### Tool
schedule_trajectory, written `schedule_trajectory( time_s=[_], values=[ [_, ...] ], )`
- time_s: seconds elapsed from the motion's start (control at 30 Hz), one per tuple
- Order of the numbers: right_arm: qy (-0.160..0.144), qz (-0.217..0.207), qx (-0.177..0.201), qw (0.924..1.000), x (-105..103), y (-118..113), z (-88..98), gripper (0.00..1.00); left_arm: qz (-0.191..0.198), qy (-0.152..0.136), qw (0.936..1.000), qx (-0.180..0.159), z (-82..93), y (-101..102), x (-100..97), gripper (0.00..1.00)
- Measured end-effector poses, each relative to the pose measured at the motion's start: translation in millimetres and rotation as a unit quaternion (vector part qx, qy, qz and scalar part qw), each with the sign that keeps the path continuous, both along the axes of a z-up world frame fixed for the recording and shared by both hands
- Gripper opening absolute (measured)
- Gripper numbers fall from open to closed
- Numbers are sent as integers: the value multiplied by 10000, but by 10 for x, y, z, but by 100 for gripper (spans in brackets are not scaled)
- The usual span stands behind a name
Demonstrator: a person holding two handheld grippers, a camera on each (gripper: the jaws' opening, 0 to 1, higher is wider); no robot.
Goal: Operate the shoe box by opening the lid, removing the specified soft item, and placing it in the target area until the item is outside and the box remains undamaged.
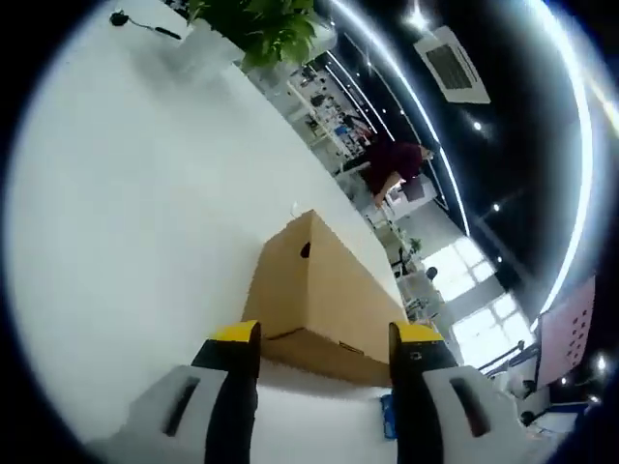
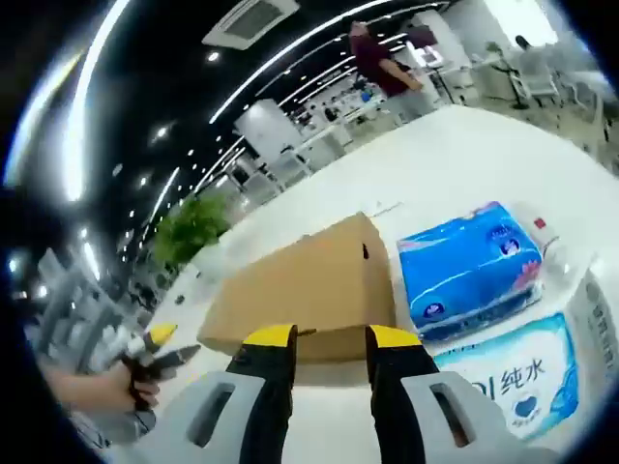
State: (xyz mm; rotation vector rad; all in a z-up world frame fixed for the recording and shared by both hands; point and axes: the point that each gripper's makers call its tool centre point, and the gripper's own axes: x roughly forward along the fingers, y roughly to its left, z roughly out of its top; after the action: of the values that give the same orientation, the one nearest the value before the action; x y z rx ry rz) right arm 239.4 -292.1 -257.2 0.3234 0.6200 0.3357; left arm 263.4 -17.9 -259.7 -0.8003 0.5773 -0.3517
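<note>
A closed brown cardboard shoe box (image 1: pixel 319 295) is sitting on a white desk (image 1: pixel 145 222), its lid down and a small dark hole showing on the end panel. In the left gripper view, the left tool (image 1: pixel 324 348) is hanging just short of the box's near edge, its two yellow-tipped jaws standing apart with nothing between them, one jaw to each side of the box's near corner. Whether the tips are touching the cardboard cannot be told.

In the right gripper view, the right tool (image 2: pixel 324 340) is also facing the shoe box (image 2: pixel 309 285) from close by, its jaws parted and gripping nothing, the yellow tips lying against the lower edge of the box as seen. Just beside the box, on the side away from the left tool (image 2: pixel 160 348), a blue soft pack of tissues (image 2: pixel 471 266) is lying on the desk (image 2: pixel 464 164), and next to that a white and blue wrapped pack (image 2: pixel 522 382) printed with Chinese characters. A hand (image 2: pixel 102 391) is holding the left tool near the box's other end.

Beyond the box, a green potted plant (image 1: pixel 259 29) is standing at the desk's far edge, and a person in a dark red top (image 1: pixel 395 164) is bending over another desk in the office behind.
</note>
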Motion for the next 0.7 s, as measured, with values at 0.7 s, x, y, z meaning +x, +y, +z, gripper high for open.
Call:
schedule_trajectory(
  time_s=[0.7],
  values=[
    [-791,1119,-1798,9741,44,-68,156,48,-1052,-660,9760,1789,90,-75,4,61]
  ],
)
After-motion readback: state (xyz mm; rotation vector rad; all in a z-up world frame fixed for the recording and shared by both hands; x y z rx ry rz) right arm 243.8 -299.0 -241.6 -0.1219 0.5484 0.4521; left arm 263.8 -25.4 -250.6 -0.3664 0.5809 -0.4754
